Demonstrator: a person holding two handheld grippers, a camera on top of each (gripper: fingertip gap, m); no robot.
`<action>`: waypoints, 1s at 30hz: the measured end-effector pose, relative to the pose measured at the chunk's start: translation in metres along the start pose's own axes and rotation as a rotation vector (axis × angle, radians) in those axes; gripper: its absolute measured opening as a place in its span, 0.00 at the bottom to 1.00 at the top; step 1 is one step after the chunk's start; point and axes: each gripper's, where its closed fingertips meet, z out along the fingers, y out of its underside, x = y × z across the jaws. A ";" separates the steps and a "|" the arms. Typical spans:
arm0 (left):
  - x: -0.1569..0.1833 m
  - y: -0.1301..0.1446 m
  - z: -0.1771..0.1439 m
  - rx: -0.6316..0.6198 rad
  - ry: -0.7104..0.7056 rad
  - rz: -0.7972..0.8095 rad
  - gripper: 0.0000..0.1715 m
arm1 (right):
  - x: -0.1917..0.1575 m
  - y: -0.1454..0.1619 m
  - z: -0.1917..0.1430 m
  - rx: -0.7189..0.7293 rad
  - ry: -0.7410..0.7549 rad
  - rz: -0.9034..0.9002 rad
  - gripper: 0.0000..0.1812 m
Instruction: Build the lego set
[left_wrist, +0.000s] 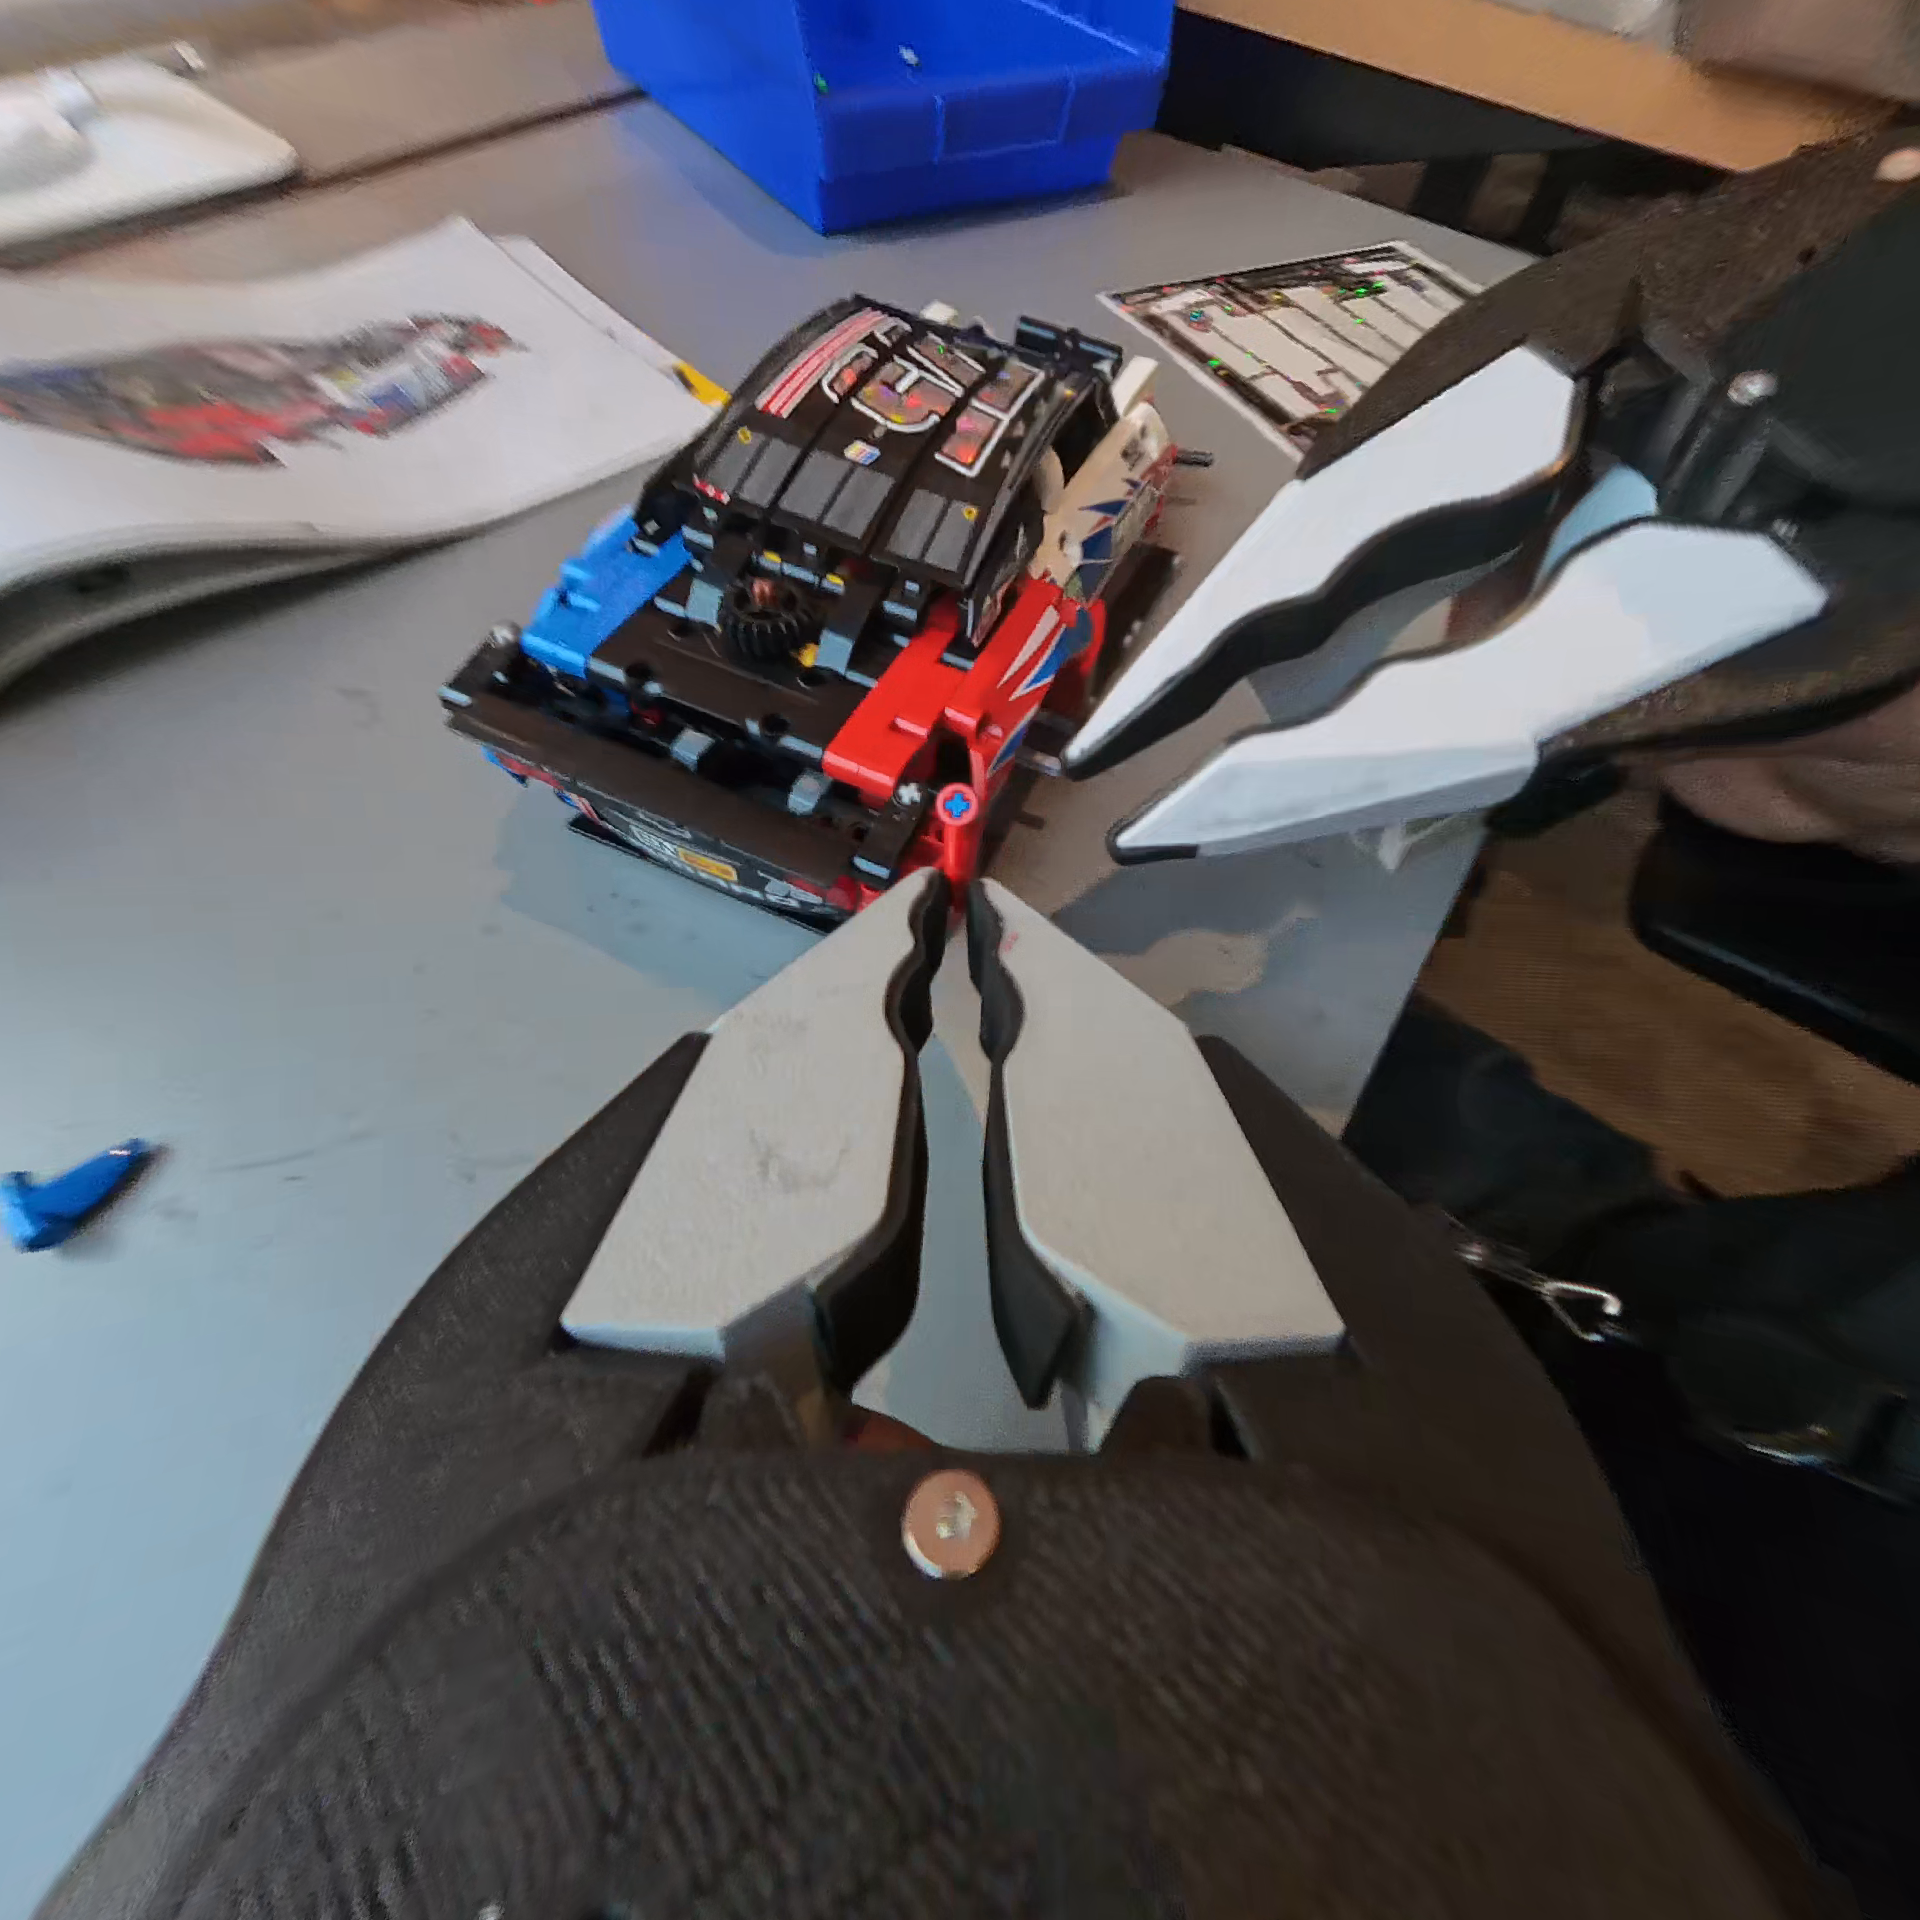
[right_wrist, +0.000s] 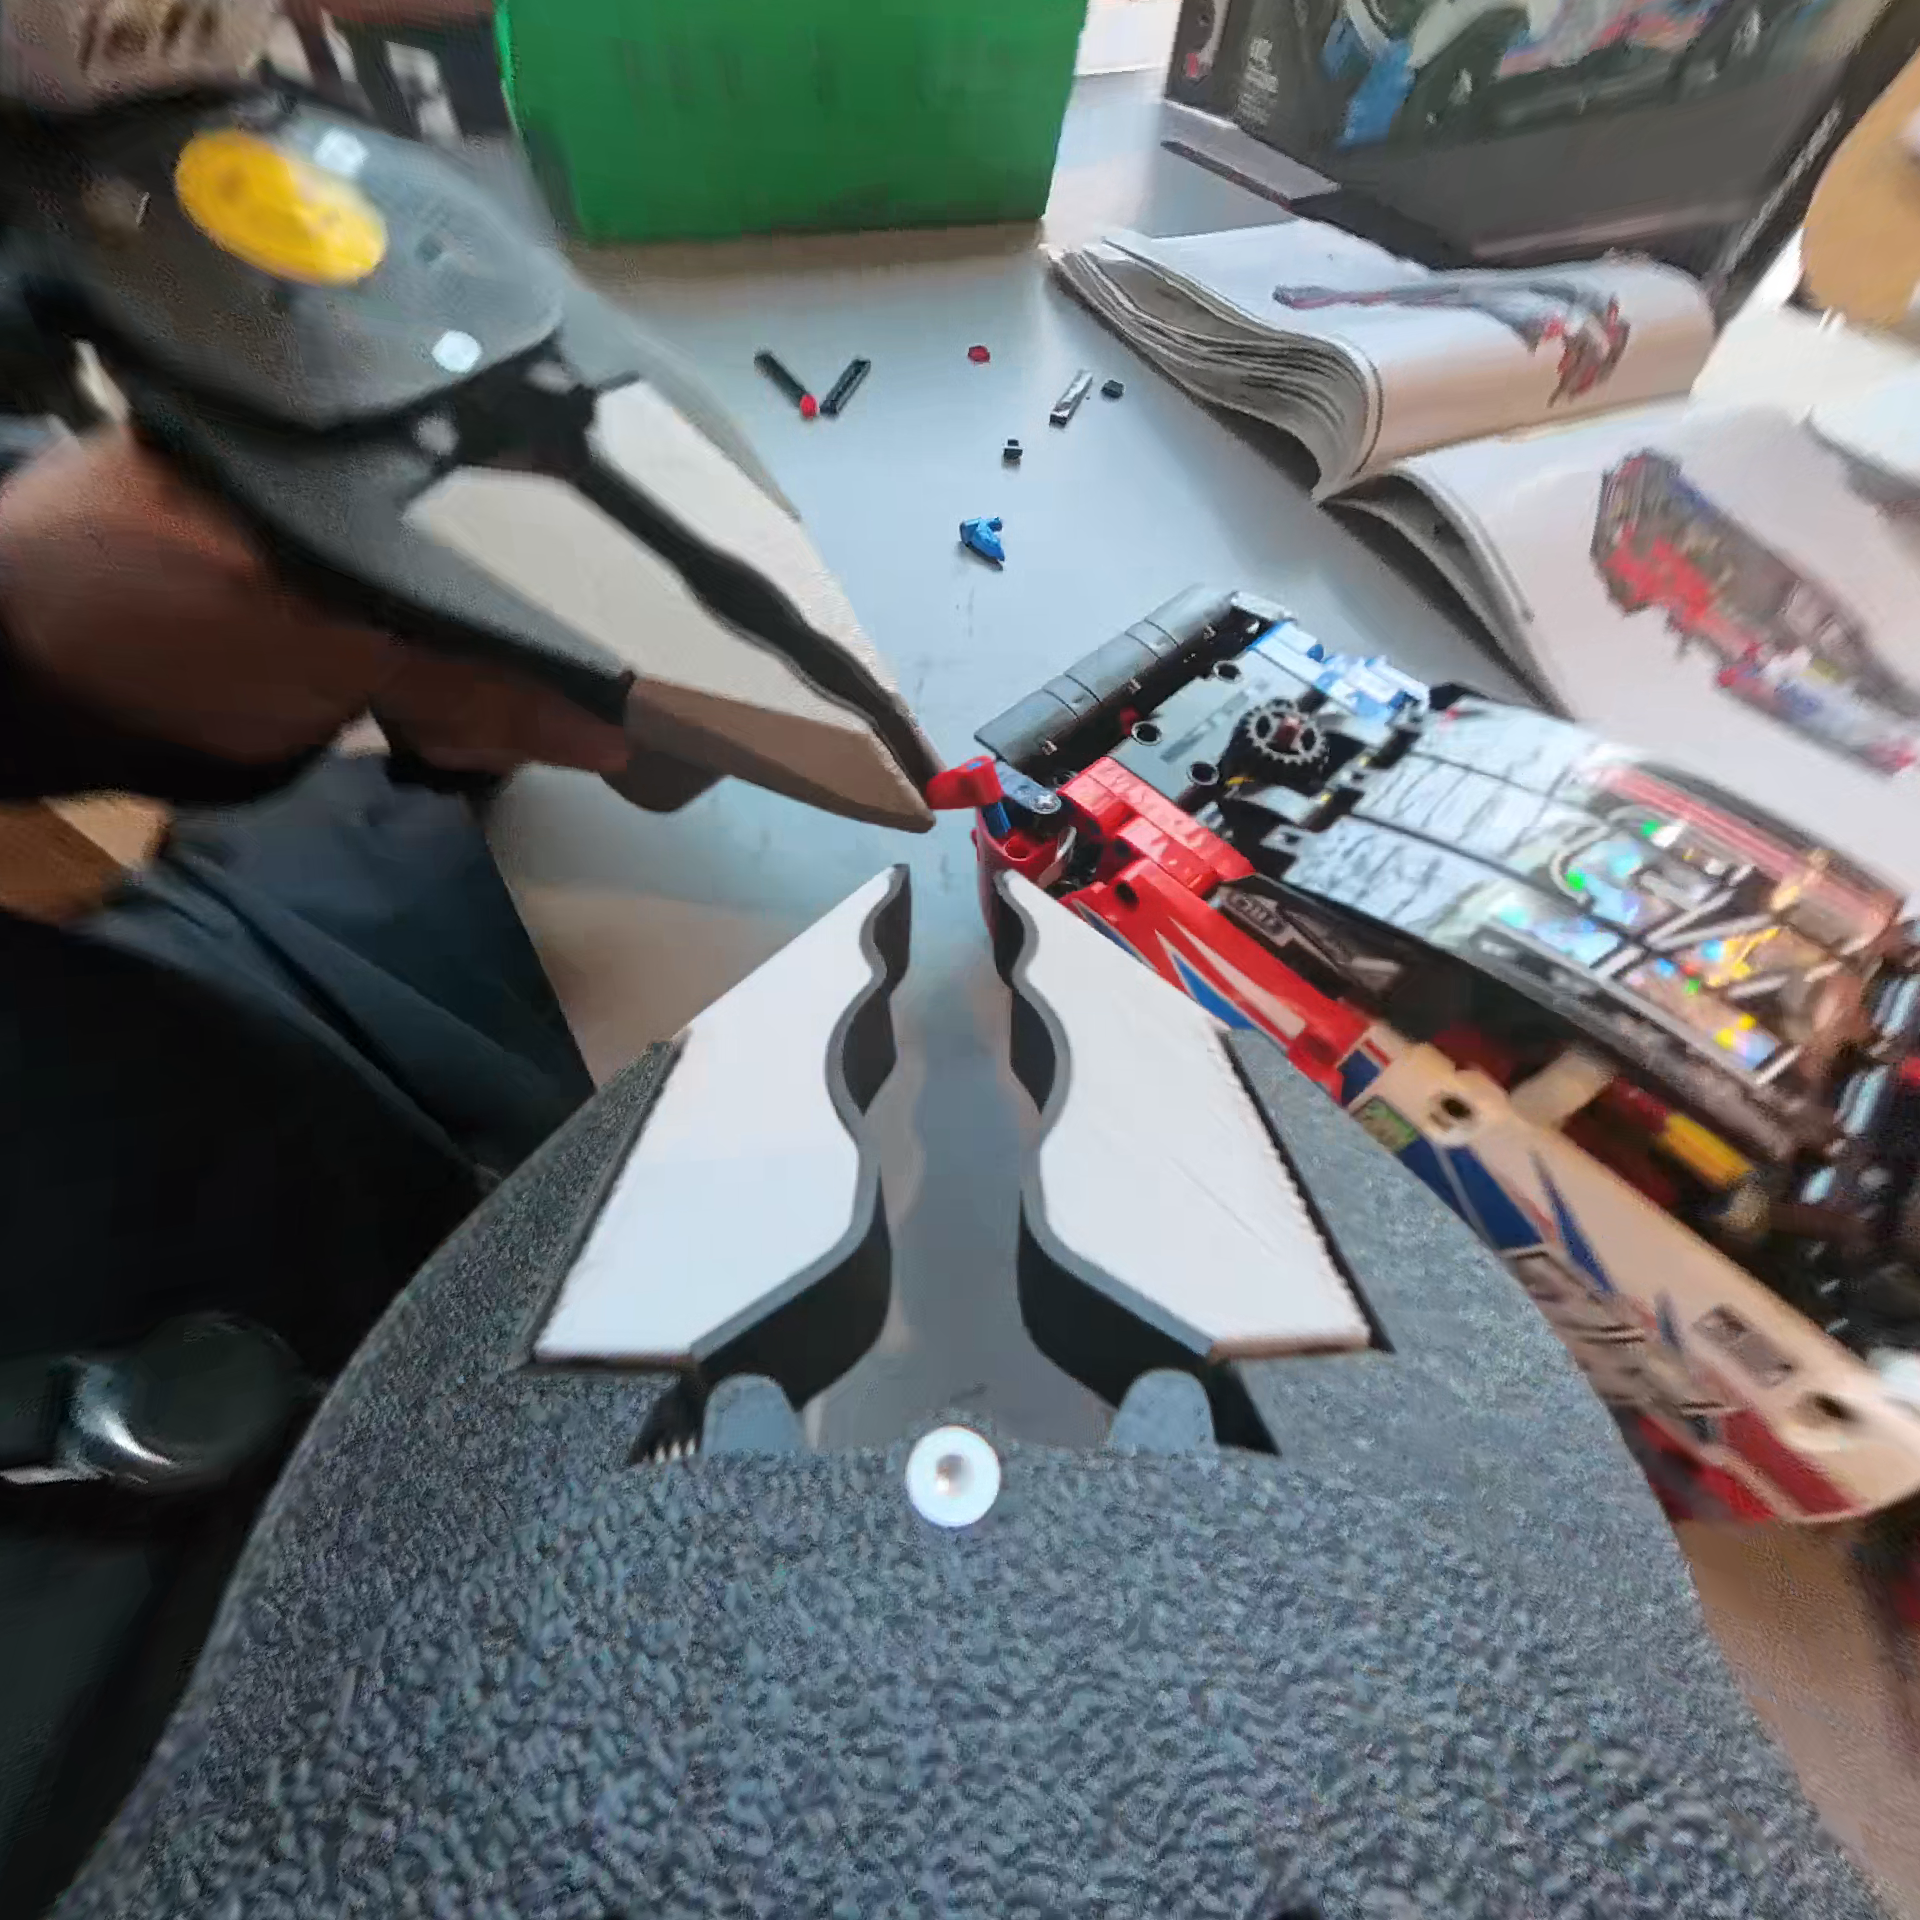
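The Lego car (left_wrist: 831, 582), black-roofed with blue and red corners, stands on the grey table (left_wrist: 260, 935). My left gripper (left_wrist: 958, 891) is shut on a small red connector (left_wrist: 958, 831) with a blue pin, right at the car's red front corner. In the right wrist view the left gripper (right_wrist: 928, 805) holds the same red connector (right_wrist: 961, 781) against the car (right_wrist: 1403, 883). My right gripper (right_wrist: 951, 876) is open and empty, its right fingertip beside the car's red side panel. It also shows in the left wrist view (left_wrist: 1099, 800), just right of the car.
A blue bin (left_wrist: 883, 104) stands behind the car, an open instruction booklet (left_wrist: 312, 416) to its left and a sticker sheet (left_wrist: 1299, 332) to its right. A loose blue piece (left_wrist: 68, 1195) lies at left. A green bin (right_wrist: 790, 114), several small loose parts (right_wrist: 821, 384) and the set's box (right_wrist: 1507, 104) lie farther off.
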 end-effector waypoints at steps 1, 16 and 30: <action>0.000 -0.002 -0.001 0.012 -0.032 0.042 0.00 | -0.002 -0.002 0.000 0.018 -0.022 0.093 0.08; 0.006 0.007 -0.007 -0.011 -0.358 0.638 0.00 | -0.011 -0.011 0.010 0.140 -0.100 0.452 0.10; 0.001 -0.001 -0.012 0.049 -0.356 0.592 0.00 | -0.003 -0.008 0.002 0.032 0.106 -0.001 0.10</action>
